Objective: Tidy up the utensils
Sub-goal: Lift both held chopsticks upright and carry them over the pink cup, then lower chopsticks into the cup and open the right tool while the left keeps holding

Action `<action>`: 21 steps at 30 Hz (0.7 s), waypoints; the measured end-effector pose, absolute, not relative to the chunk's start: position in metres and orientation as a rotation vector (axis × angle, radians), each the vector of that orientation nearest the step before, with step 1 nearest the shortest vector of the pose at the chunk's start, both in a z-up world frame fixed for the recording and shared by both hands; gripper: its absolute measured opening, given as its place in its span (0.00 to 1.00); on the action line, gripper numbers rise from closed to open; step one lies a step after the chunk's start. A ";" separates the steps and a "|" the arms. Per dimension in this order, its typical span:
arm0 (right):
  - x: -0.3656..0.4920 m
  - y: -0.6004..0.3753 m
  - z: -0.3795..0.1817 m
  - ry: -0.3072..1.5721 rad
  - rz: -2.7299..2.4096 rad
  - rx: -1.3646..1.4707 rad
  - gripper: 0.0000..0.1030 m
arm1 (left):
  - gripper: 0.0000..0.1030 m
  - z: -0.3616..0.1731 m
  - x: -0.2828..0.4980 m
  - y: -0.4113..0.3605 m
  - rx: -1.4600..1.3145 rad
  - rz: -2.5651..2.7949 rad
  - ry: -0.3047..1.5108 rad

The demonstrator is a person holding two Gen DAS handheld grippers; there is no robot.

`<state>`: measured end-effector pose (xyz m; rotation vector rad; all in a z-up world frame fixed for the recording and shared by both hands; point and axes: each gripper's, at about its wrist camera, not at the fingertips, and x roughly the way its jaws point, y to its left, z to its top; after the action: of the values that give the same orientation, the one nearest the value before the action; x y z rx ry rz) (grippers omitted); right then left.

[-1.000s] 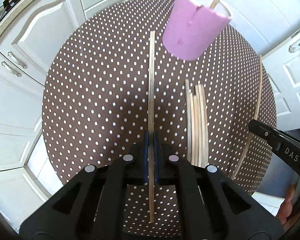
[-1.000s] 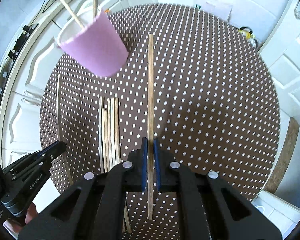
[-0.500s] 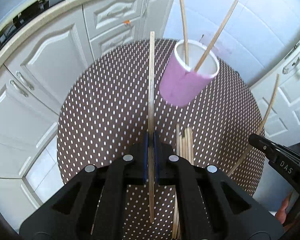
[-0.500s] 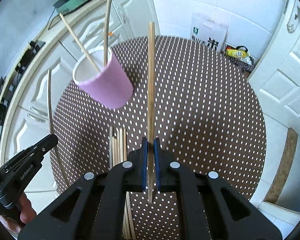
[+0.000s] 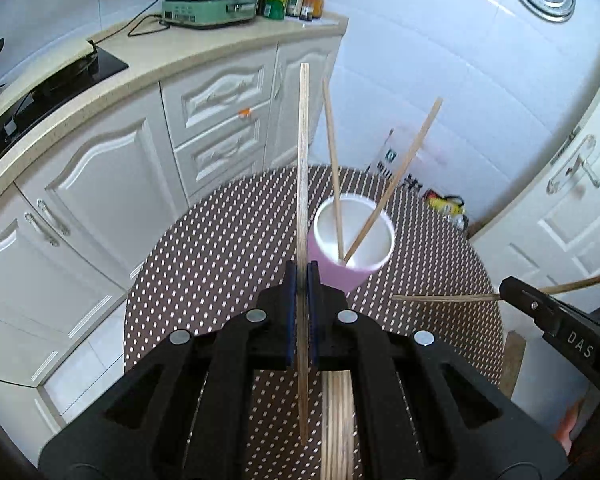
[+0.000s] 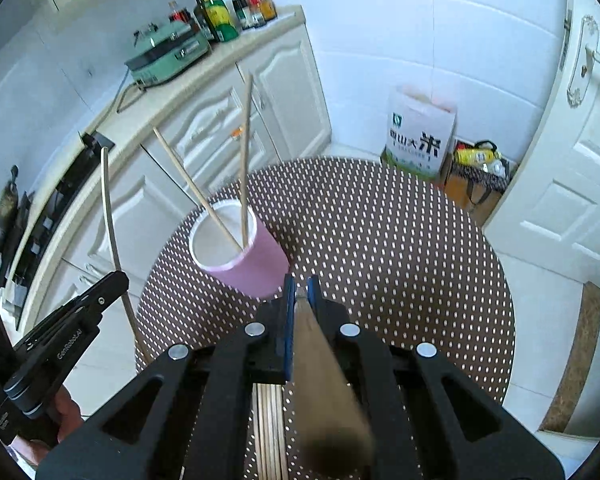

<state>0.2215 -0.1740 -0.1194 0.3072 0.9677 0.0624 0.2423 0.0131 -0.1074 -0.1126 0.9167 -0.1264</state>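
Chopsticks of pale wood are what both tongs pinch. The left gripper (image 5: 301, 280) has its blue-padded jaws pressed onto a long wooden chopstick (image 5: 303, 184), which stands nearly upright and rises past the rim of the pink paper cup (image 5: 350, 250). The right gripper (image 6: 299, 286) likewise has its jaws squeezed onto a second wooden chopstick (image 6: 324, 376), which runs back toward the camera and looks blurred and thick in the right wrist view; in the left wrist view it lies nearly level, its tip reaching toward the cup.

The cup stands on the round brown table with white dots (image 6: 400, 248), toward the far edge on the side nearest the white kitchen cabinets (image 5: 112, 168). Two thin wooden chopsticks (image 6: 204, 196) lean inside it, their tops spread apart and their lower ends meeting at the cup's bottom. A bundle of loose wooden chopsticks (image 5: 337, 420) lies flat at the table's near edge, mostly hidden below the grippers.

On the countertop behind sit a green appliance (image 5: 208, 0) and several bottles (image 6: 236, 8).
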 end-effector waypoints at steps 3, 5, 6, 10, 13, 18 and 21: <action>0.225 -0.177 -0.105 0.929 0.071 0.313 0.05 | 0.06 -0.094 0.249 0.011 -0.114 -0.124 0.877; 0.227 -0.179 -0.096 0.901 0.075 0.322 0.05 | 0.06 -0.085 0.253 0.010 -0.119 -0.123 0.850; 0.229 -0.180 -0.091 0.889 0.080 0.325 0.05 | 0.06 -0.080 0.255 0.010 -0.123 -0.123 0.838; 0.234 -0.183 -0.071 0.848 0.094 0.325 0.05 | 0.06 -0.061 0.263 0.010 -0.140 -0.119 0.785; 0.236 -0.183 -0.059 0.822 0.114 0.337 0.05 | 0.06 -0.050 0.270 0.009 -0.145 -0.116 0.752; 0.242 -0.181 -0.049 0.799 0.134 0.341 0.05 | 0.06 -0.032 0.282 0.005 -0.174 -0.125 0.714; 0.248 -0.178 -0.047 0.796 0.149 0.342 0.05 | 0.06 -0.024 0.290 0.001 -0.185 -0.133 0.689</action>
<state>0.2485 -0.1783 -0.0466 0.3423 0.7959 0.1490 0.2899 0.0005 -0.0243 -0.1852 0.6889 -0.1327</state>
